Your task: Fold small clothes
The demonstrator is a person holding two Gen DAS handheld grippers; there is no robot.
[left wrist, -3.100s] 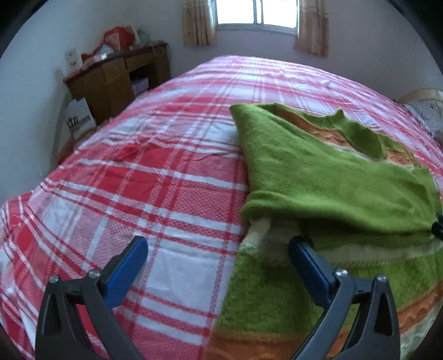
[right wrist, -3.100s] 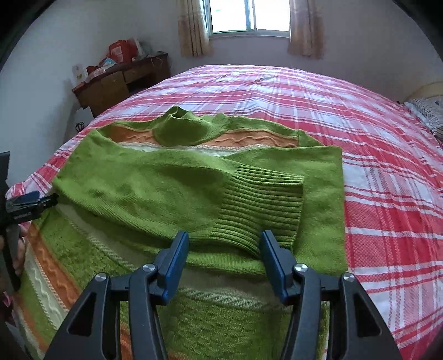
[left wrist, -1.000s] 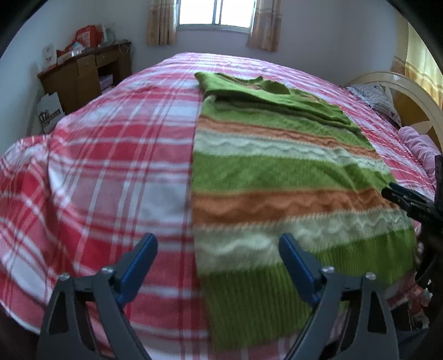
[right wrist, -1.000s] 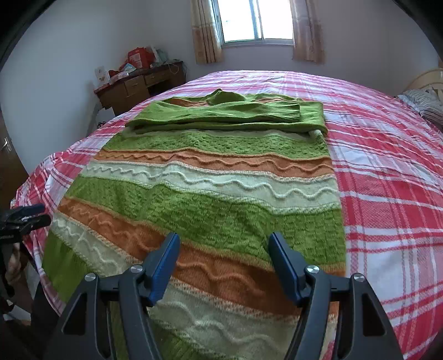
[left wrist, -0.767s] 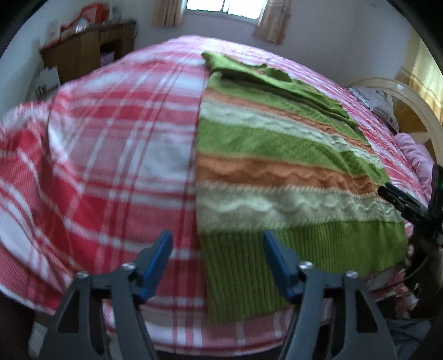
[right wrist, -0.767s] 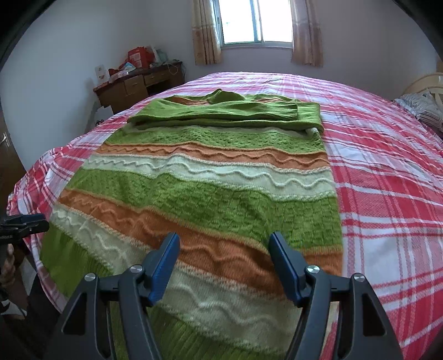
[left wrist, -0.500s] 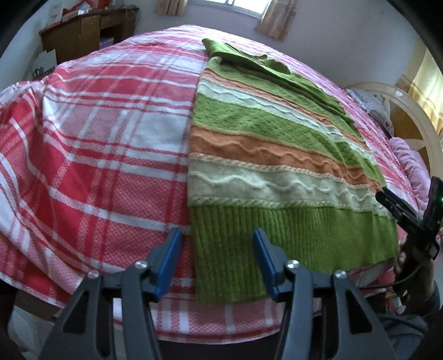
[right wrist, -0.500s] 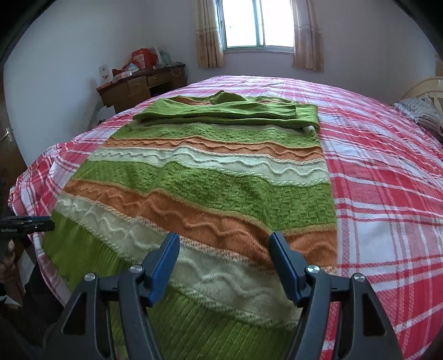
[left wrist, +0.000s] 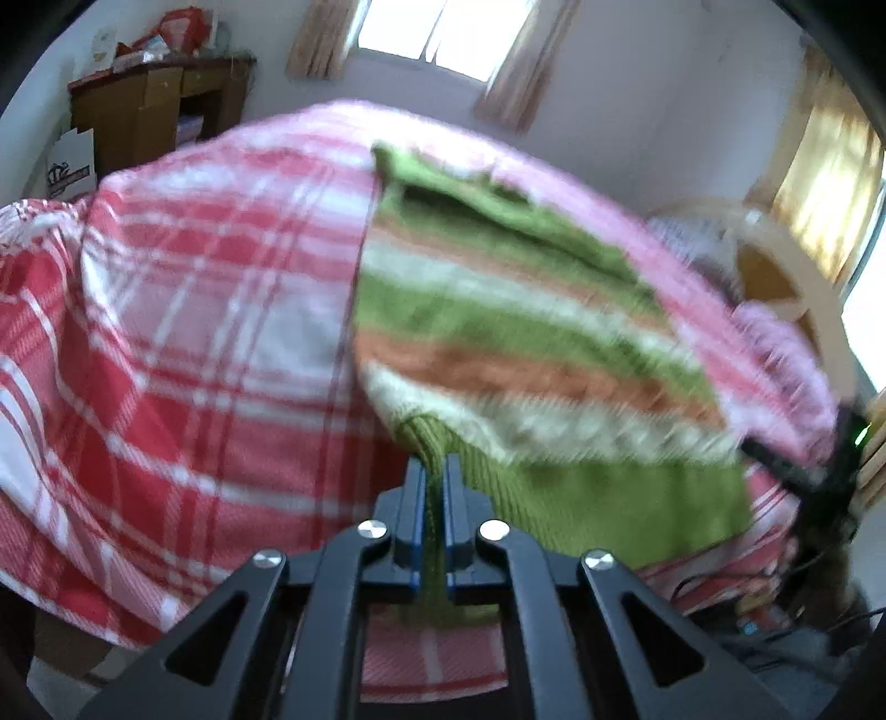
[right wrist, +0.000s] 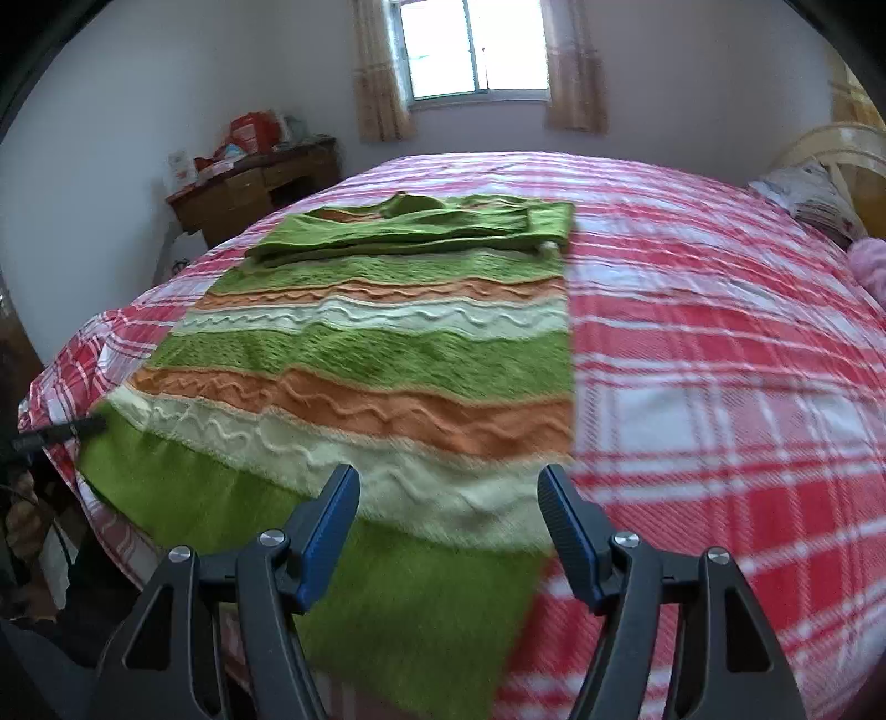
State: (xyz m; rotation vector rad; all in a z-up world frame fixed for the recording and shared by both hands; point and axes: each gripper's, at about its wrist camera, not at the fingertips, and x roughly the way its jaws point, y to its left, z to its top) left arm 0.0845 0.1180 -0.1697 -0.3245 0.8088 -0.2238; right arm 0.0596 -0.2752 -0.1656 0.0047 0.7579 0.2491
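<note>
Lying lengthwise on a red-and-white checked bedspread, a striped green, orange and cream sweater, sleeves already folded across the chest at the far end, ribbed green hem draped over the near edge of the bed. Clamped on the hem's left corner, the left gripper, blue pads pressed together with a pinch of green knit pulled up between them. Hovering over the hem's right corner, the right gripper, jaws spread wide, cloth beneath them but whether touching cannot be told. Seen small at the bedspread's left edge in the right wrist view, the tip of the left tool meeting the hem.

Beyond the sweater's right side, a broad stretch of bare checked bedspread running to the far edge and to a patterned pillow by the curved wooden headboard. On the sweater's left, a narrower strip of bedspread falling away over the bed's side. Against the far wall on the left, a wooden desk piled with red packages and papers, standing apart from the bed. Above the far edge, a curtained window. Left wrist view blurred, fine knit detail lost.
</note>
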